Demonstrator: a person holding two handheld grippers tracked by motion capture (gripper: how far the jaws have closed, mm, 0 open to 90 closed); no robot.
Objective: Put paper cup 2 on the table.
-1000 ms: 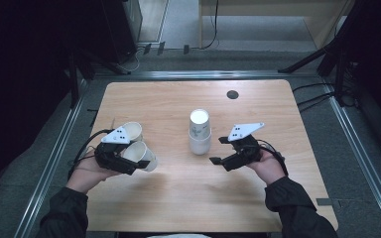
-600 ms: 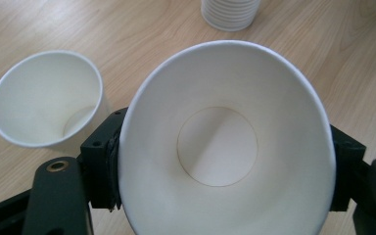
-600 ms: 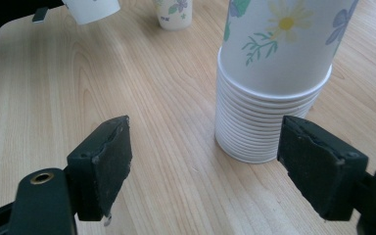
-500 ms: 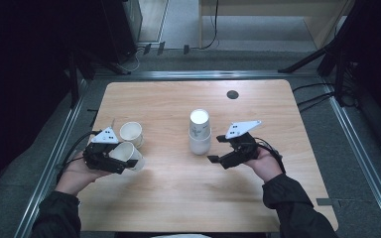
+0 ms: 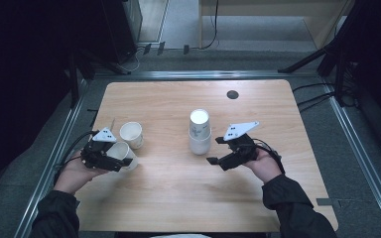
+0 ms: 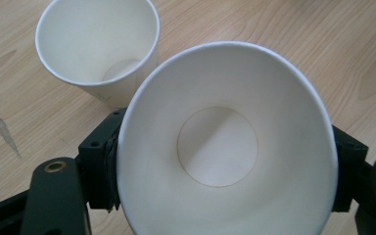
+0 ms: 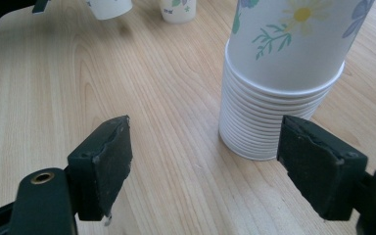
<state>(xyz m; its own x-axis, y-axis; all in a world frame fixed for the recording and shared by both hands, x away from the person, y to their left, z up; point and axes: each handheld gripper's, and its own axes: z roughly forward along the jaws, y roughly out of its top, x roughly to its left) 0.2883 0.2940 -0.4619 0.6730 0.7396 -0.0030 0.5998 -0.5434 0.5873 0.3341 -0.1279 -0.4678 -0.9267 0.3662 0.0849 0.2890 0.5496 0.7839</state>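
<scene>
Right, my left gripper has its jaws clamped on a paper cup, squeezing it oval, mouth tipped toward the camera, low at the near-left of the counter. Just beyond it, touching or nearly so, stands a second cup, upright. My right gripper sits with jaws wide apart, and the cup stack lies just ahead and to the right of them, its long axis vertical.

No legible text, label, brand or number appears; the cup stack bears only a flower print.
</scene>
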